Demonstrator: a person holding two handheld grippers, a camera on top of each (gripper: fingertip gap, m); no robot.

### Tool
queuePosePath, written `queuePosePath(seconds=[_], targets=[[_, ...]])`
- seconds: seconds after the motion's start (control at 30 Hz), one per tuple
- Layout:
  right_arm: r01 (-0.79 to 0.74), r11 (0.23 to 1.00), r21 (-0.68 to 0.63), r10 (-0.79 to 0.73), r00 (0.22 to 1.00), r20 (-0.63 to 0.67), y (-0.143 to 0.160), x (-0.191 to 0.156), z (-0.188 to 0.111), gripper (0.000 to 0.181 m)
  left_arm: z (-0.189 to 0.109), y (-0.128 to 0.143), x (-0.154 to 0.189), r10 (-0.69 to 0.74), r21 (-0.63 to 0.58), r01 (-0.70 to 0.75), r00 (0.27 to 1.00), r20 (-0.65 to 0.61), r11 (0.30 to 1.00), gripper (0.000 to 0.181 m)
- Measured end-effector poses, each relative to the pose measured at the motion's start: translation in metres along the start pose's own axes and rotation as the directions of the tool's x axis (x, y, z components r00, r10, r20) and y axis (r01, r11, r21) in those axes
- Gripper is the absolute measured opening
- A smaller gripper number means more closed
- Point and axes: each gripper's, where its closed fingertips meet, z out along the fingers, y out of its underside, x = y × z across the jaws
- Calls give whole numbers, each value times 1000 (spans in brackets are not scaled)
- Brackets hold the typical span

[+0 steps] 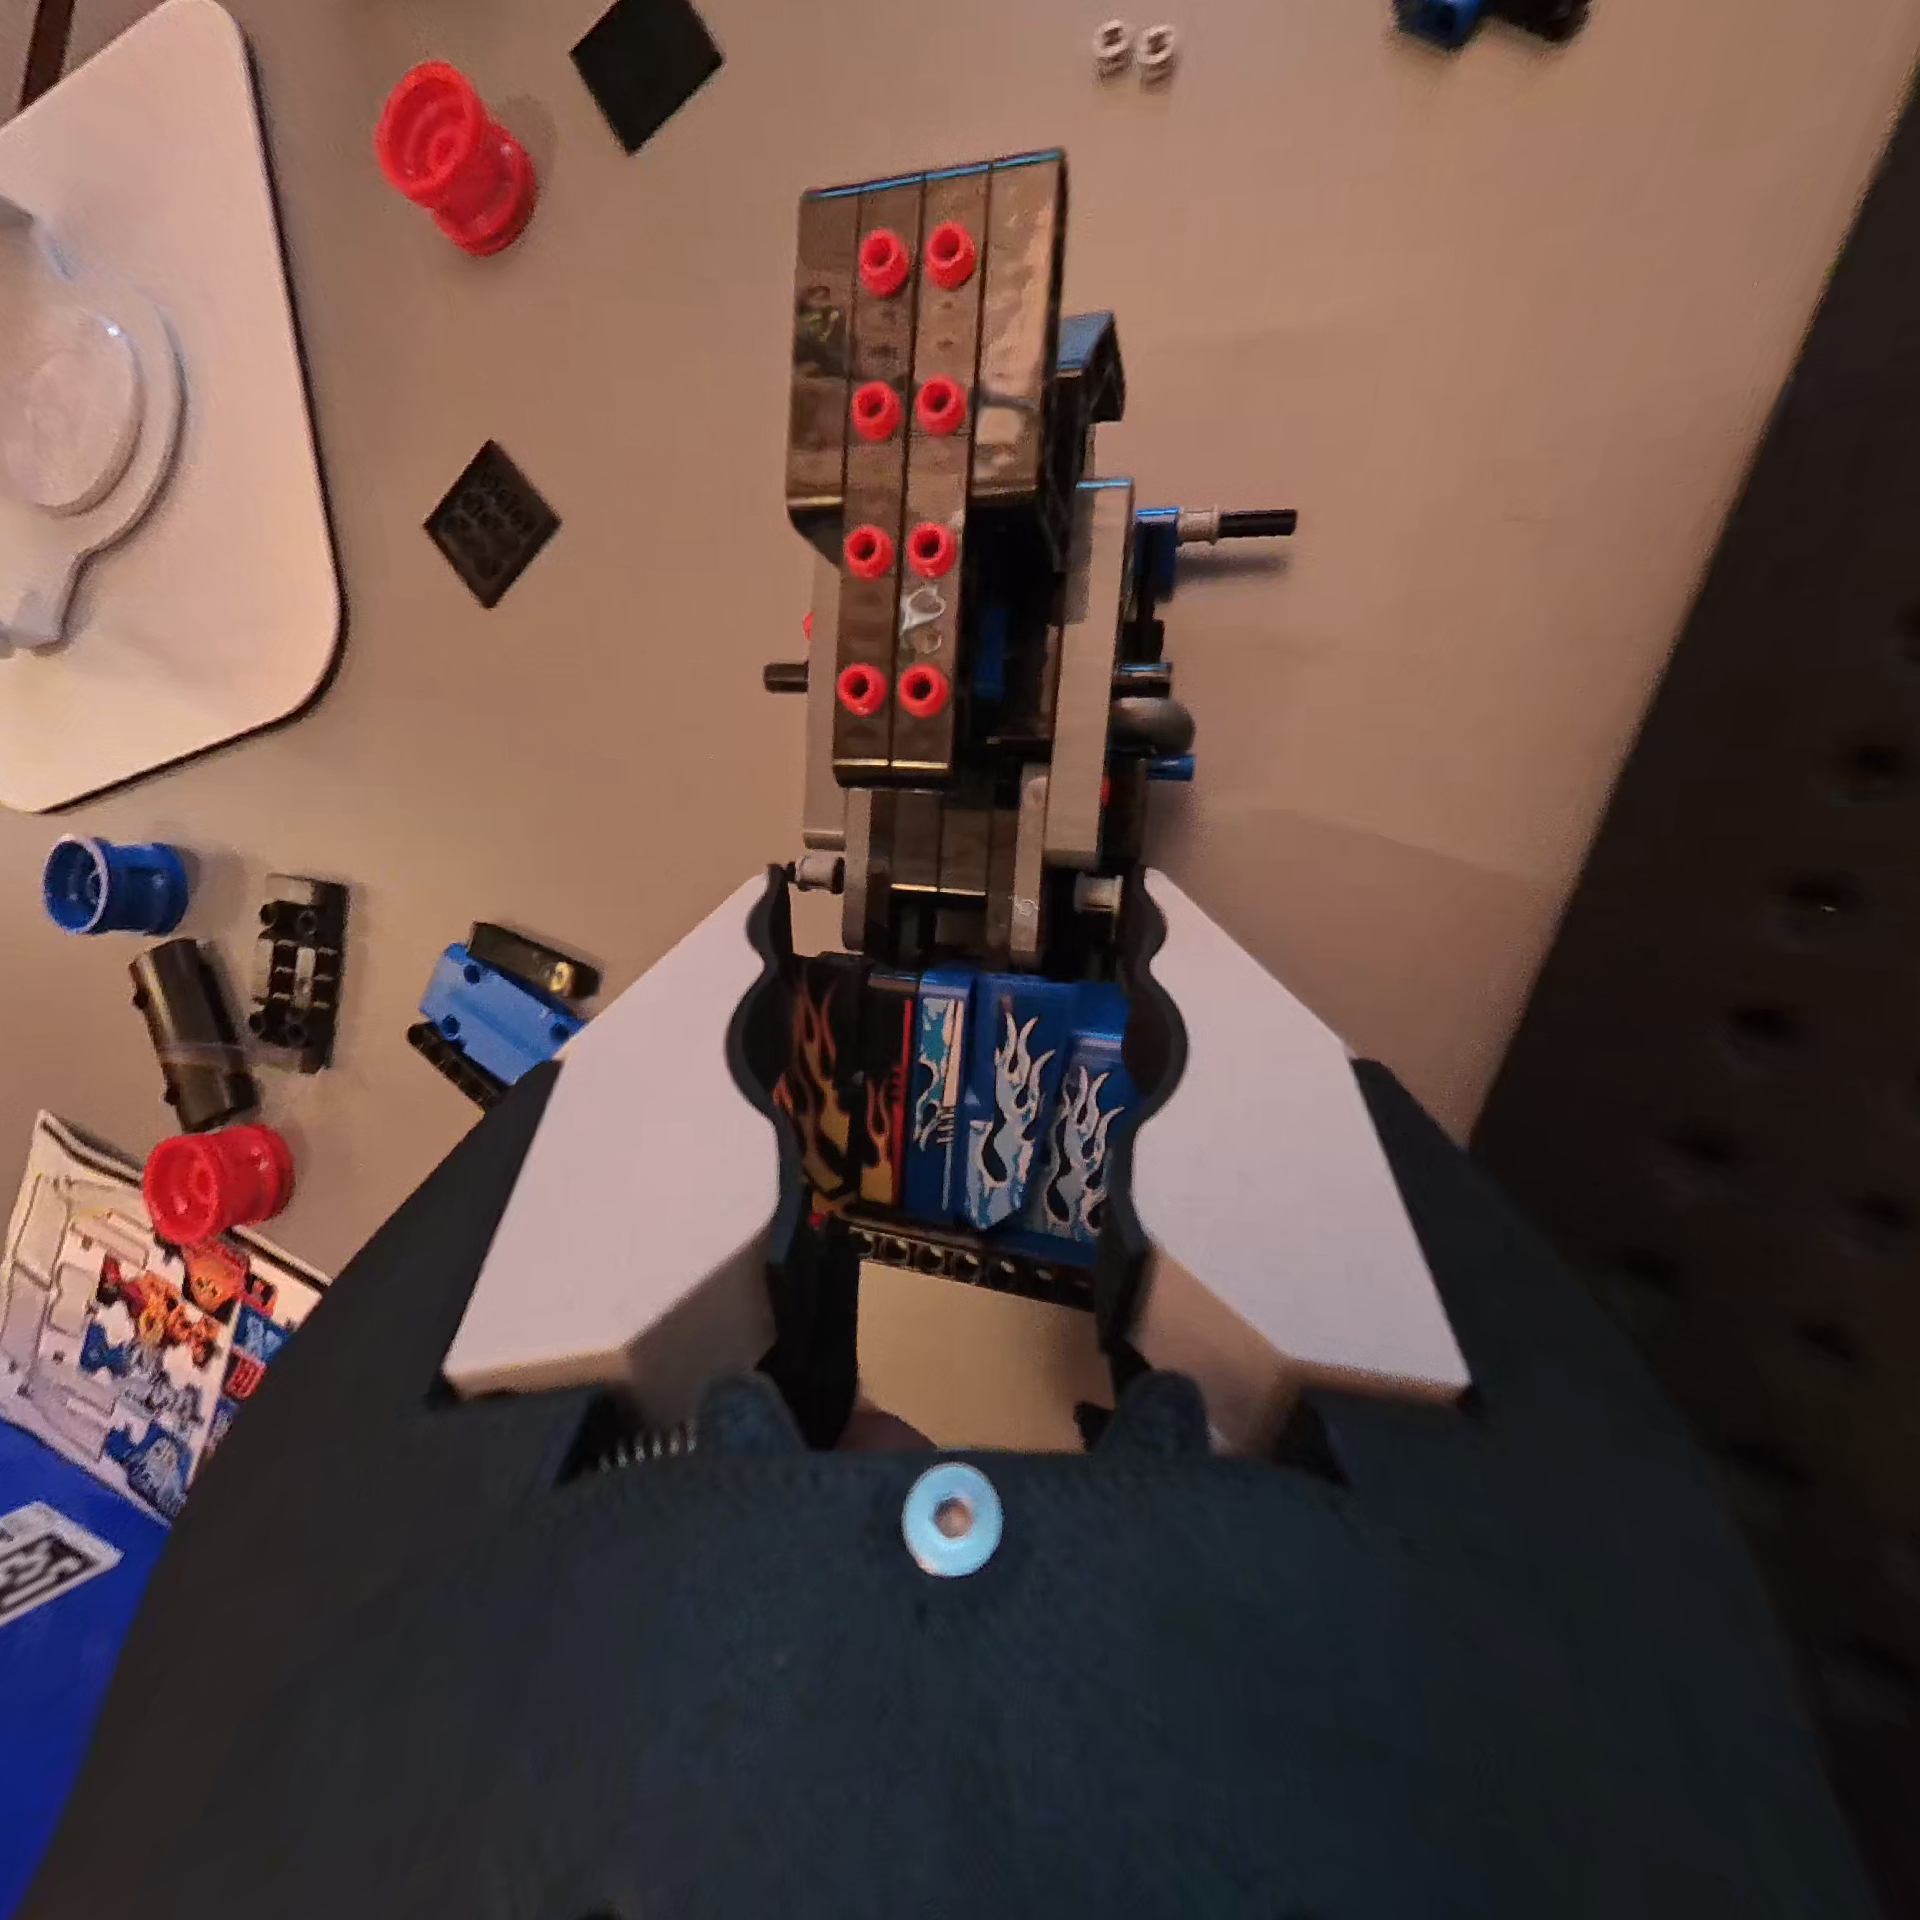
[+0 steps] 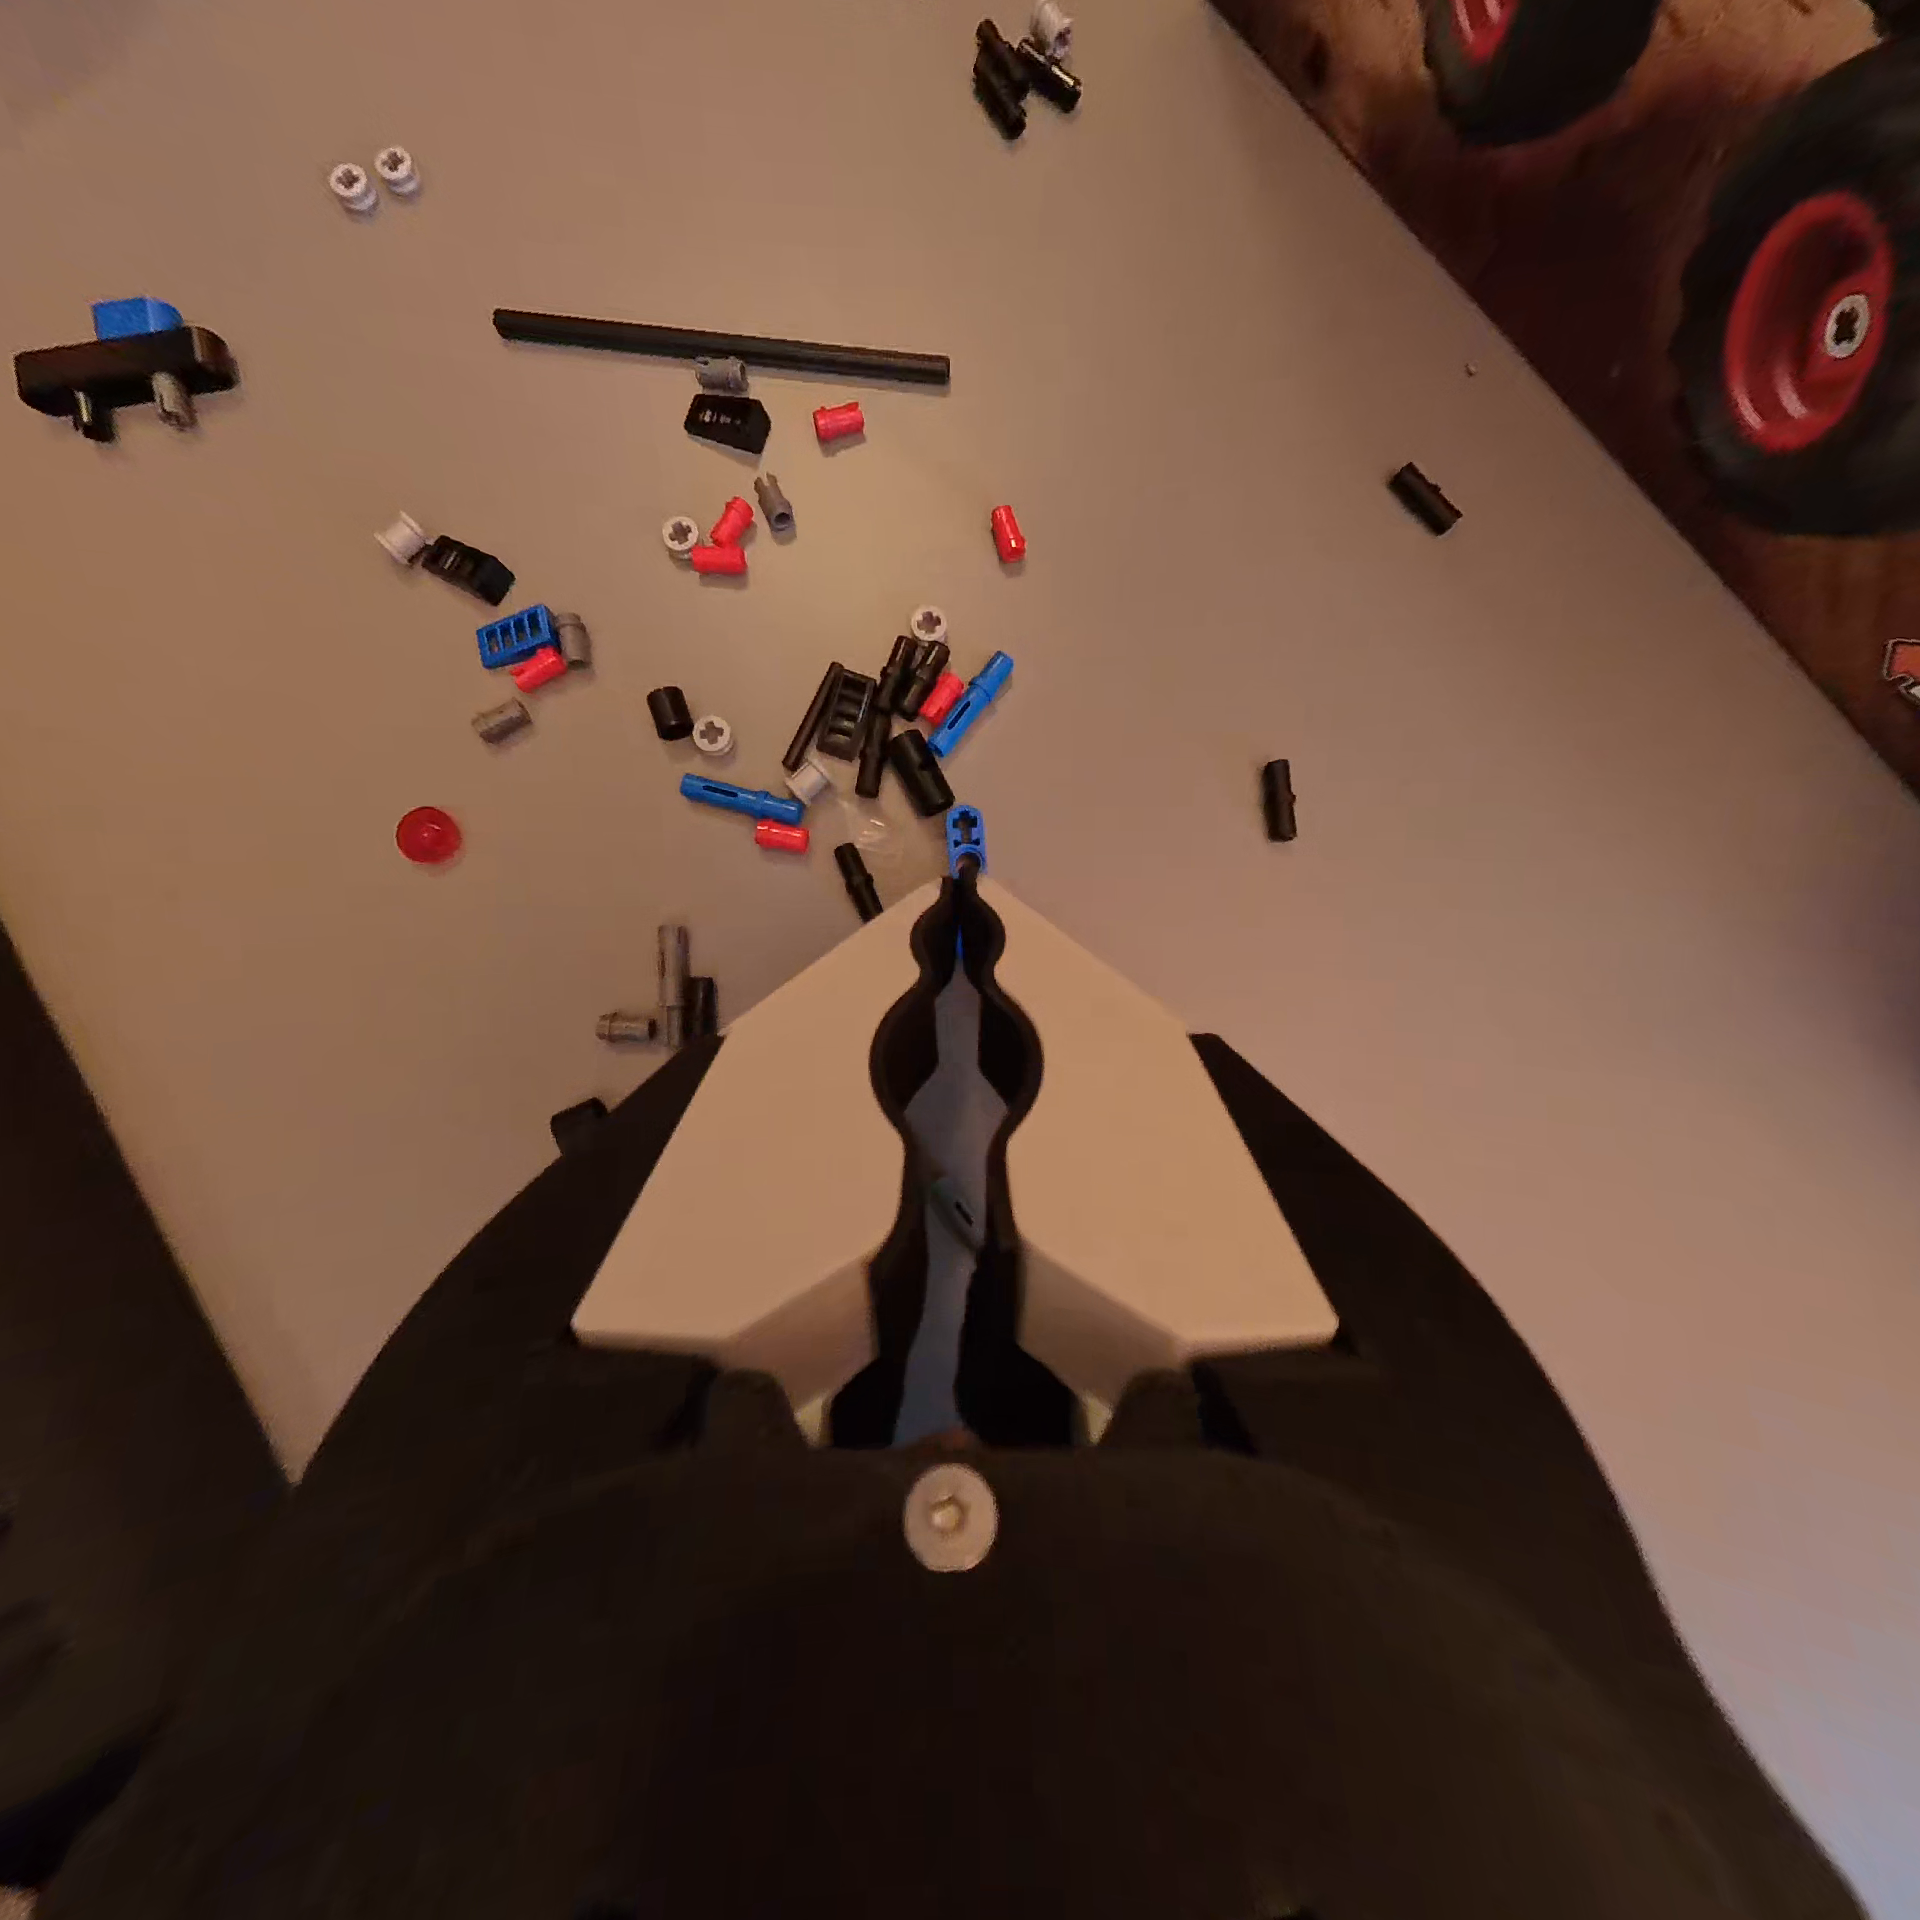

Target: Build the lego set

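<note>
In the left wrist view my left gripper (image 1: 958, 894) is shut on the black and blue lego vehicle model (image 1: 914, 468). Its pads press on both sides of the end with the flame-patterned panels (image 1: 997, 1101). The model sticks out forward above the table, with red pins along its black top. In the right wrist view my right gripper (image 2: 963, 883) is shut on a small blue connector piece (image 2: 965, 834), which pokes out past the fingertips just above the table.
Near the left gripper lie red wheel hubs (image 1: 452, 156), a blue hub (image 1: 114, 883), black plates (image 1: 494, 520), a white board (image 1: 156, 416) and the instruction booklet (image 1: 135, 1320). Ahead of the right gripper lie many small loose pins (image 2: 883, 717), a long black axle (image 2: 717, 348) and black tyres (image 2: 1808, 312).
</note>
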Motion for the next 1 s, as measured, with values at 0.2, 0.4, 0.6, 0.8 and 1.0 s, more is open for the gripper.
queuePosePath(seconds=[0.2,0.4,0.6,0.8,1.0], targets=[[2,1000,29,-2,1000,-12,-6,2,-2,0,4,8,-32,-64,-15,65,996,61,998,62],[5,997,78,-4,1000,-17,-15,3,-5,0,10,14,-63,-95,-24,98,990,104,995,63],[22,981,191,-25,1000,14,-47,-9,-15,0,11,13,-82,-90,-14,93,984,151,996,74],[-61,930,361,8,990,144,-100,-36,-29,0,-17,-15,-88,-109,128,80,965,237,989,84],[-139,890,434,26,966,255,-130,-56,-45,0,-46,-74,-66,-3,277,-95,942,335,956,75]])
